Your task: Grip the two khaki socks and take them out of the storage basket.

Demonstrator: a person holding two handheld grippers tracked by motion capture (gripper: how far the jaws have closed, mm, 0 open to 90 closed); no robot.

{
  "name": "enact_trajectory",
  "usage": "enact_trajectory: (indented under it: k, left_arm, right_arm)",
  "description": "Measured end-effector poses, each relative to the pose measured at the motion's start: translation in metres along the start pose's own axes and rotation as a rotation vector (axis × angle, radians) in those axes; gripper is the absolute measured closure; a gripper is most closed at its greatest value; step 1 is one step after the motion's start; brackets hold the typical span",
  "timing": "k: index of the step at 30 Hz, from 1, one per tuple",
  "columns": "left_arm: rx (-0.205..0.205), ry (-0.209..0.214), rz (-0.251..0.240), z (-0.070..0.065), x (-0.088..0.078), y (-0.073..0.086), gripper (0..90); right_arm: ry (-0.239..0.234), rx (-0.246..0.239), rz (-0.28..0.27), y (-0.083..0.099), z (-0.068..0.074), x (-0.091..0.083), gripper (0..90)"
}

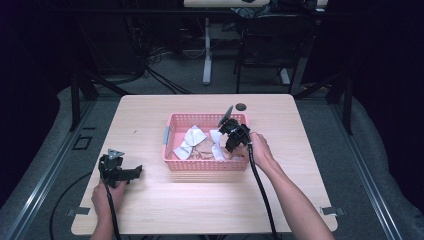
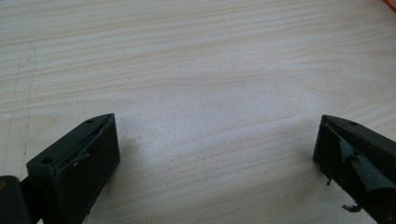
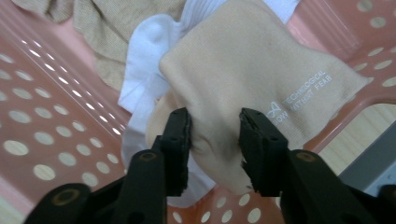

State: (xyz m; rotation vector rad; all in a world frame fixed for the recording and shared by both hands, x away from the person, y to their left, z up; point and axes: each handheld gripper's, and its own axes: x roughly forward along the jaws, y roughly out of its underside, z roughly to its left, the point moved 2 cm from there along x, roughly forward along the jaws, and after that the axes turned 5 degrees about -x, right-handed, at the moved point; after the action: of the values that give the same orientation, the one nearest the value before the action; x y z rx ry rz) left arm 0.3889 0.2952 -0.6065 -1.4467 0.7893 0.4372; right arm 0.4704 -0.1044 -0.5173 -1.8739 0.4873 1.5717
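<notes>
My right gripper [image 3: 214,135] has its two black jaws pinched into a soft beige knit sock [image 3: 247,84] with small white lettering printed near one edge; the fabric bulges and creases between the pads. The sock lies inside the pink plastic basket [image 3: 42,140], whose walls are punched with rows of round holes, on top of a ribbed white sock [image 3: 144,60] and a coarser tan cloth [image 3: 107,28]. From above, that basket [image 1: 175,165] sits mid-table on the pale wood-grain tabletop [image 1: 150,200], heaped with crumpled white and tan pieces. My left gripper [image 1: 119,170] rests low near the table's left front, its jaws spread wide over bare wood, holding nothing.
</notes>
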Motion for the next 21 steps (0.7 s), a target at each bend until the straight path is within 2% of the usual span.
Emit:
enact_trajectory:
  k: [3, 4, 6, 8, 9, 12, 14, 15, 17, 18, 21]
  left_arm:
    - [0.000, 0.000, 0.000, 0.000, 0.000, 0.000, 0.2]
    - [0.000, 0.000, 0.000, 0.000, 0.000, 0.000, 0.2]
    - [0.000, 0.000, 0.000, 0.000, 0.000, 0.000, 0.3]
    - [0.000, 0.000, 0.000, 0.000, 0.000, 0.000, 0.3]
    - [0.000, 0.000, 0.000, 0.000, 0.000, 0.000, 0.3]
    - [0.000, 0.000, 0.001, 0.000, 0.000, 0.000, 0.2]
    - [0.000, 0.000, 0.001, 0.000, 0.000, 0.000, 0.3]
    - [0.000, 0.000, 0.000, 0.000, 0.000, 0.000, 0.3]
    - [0.000, 0.000, 0.000, 0.000, 0.000, 0.000, 0.3]
    - [0.000, 0.000, 0.000, 0.000, 0.000, 0.000, 0.3]
    - [0.000, 0.000, 0.000, 0.000, 0.000, 0.000, 0.2]
  right_arm:
    - [-0.029, 0.025, -0.006, 0.001, -0.004, -0.002, 76.0]
    - [-0.029, 0.025, -0.006, 0.001, -0.004, -0.002, 76.0]
    - [-0.049, 0.039, -0.018, 0.003, -0.007, -0.005, 82.9]
    - [-0.057, 0.039, -0.011, 0.003, -0.009, -0.007, 83.5]
    - [-0.069, 0.054, -0.031, 0.004, -0.010, -0.010, 84.2]
    - [-0.074, 0.056, -0.041, 0.005, -0.012, -0.015, 84.5]
    - [-0.077, 0.063, -0.058, 0.006, -0.014, -0.021, 84.6]
    - [-0.083, 0.077, -0.087, 0.006, -0.015, -0.026, 84.7]
    - [-0.082, 0.063, -0.080, 0.006, -0.018, -0.033, 84.8]
    - [-0.094, 0.076, -0.098, 0.006, -0.018, -0.035, 84.8]
    - [-0.097, 0.080, -0.102, 0.005, -0.020, -0.041, 85.0]
